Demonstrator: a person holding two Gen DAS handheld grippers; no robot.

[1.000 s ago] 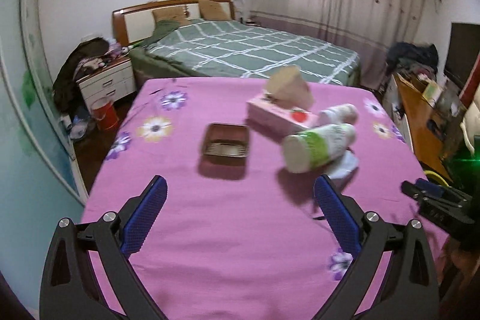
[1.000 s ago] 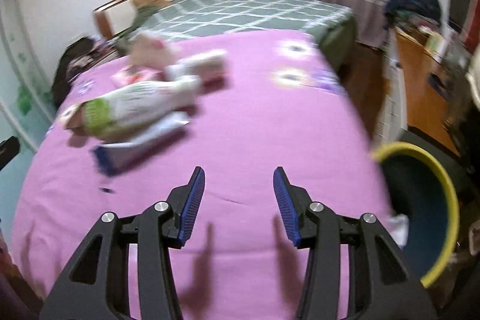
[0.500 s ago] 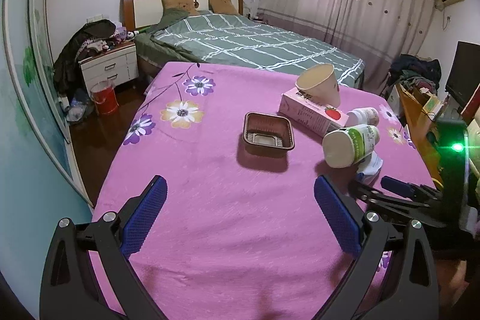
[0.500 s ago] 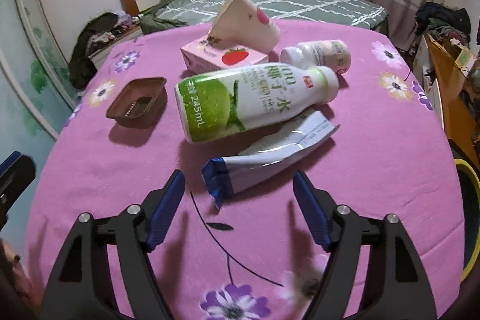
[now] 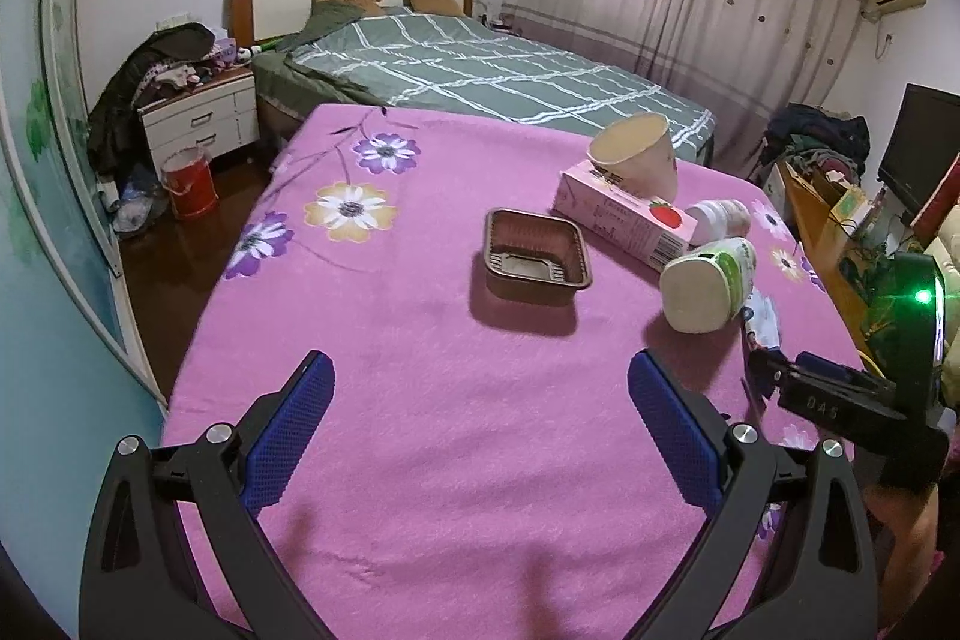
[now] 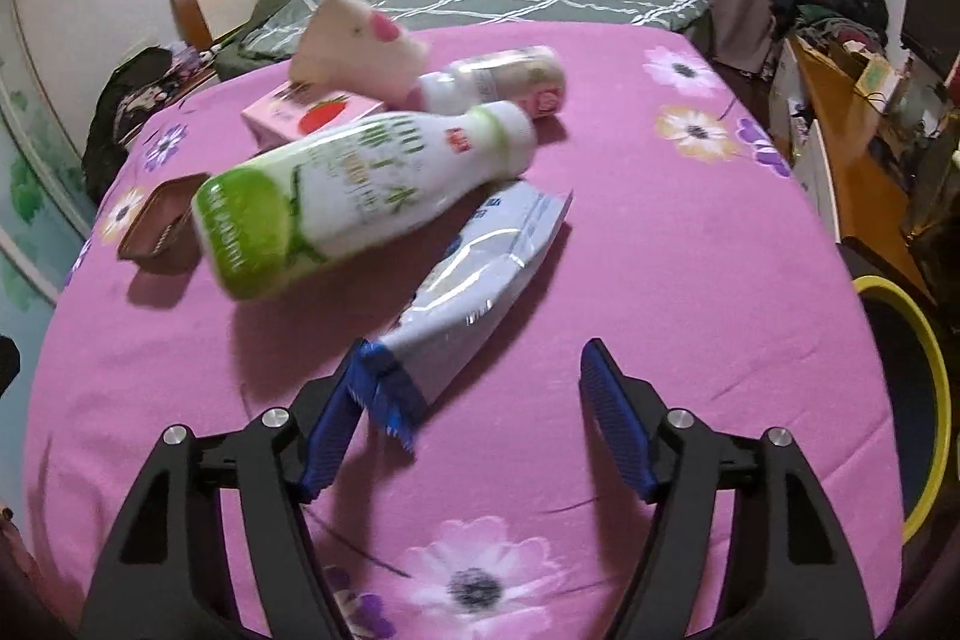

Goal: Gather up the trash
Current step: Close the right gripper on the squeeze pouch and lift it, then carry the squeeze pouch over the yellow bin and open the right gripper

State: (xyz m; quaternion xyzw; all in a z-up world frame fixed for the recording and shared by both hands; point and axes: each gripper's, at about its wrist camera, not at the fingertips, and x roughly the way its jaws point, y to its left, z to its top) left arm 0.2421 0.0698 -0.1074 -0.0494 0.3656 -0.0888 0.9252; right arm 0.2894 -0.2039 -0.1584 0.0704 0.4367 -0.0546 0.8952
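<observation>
Trash lies on the pink flowered tablecloth (image 5: 420, 400): a brown plastic tray (image 5: 536, 262), a pink carton (image 5: 624, 217) with a paper cup (image 5: 636, 154) tipped on it, a small white bottle (image 5: 720, 217), a green-and-white bottle (image 6: 360, 196) on its side and a silver-blue wrapper (image 6: 480, 274). My right gripper (image 6: 475, 349) hangs over the wrapper's near end. Its jaws are closing, the blue end of the wrapper lies just inside the left finger, and the pads do not press it. My left gripper (image 5: 478, 361) stands open and bare, short of the tray.
A dark bin with a yellow rim (image 6: 936, 400) stands off the table's right edge. Behind the table is a bed with a green checked cover (image 5: 480, 64). A wooden desk (image 6: 840, 148) runs along the right side. A red bucket (image 5: 189, 181) sits on the floor at the left.
My right gripper swung left from the bin side and came in over the wrapper, with its jaws wider than a second ago. The left gripper drifted a little nearer the table.
</observation>
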